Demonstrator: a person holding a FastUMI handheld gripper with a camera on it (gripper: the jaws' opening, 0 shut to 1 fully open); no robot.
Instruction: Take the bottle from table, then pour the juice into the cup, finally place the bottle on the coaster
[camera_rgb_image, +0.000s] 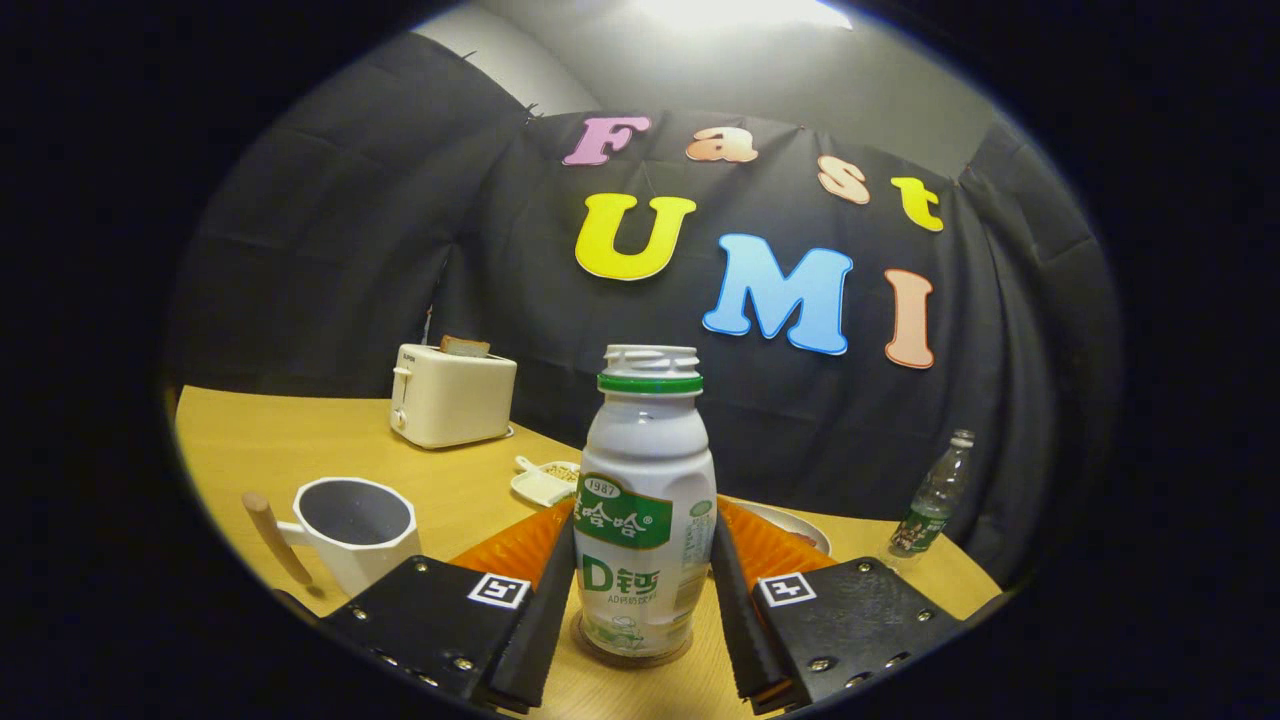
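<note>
A white juice bottle (645, 500) with a green label and a green neck ring stands upright, its cap off, on a round brown coaster (600, 648). My gripper (644, 530) is shut on the bottle, one finger pressed against each side of its lower body. A white cup (355, 530) with a wooden handle sits on the table to the left of the left finger, its mouth facing up. What is inside the cup cannot be made out.
On the wooden table (250, 440), a cream toaster (450, 395) with a slice of bread stands at the back left. A small white dish (545, 482) lies behind the bottle, a plate (800, 528) beyond the right finger, and a clear water bottle (935, 495) at the far right edge.
</note>
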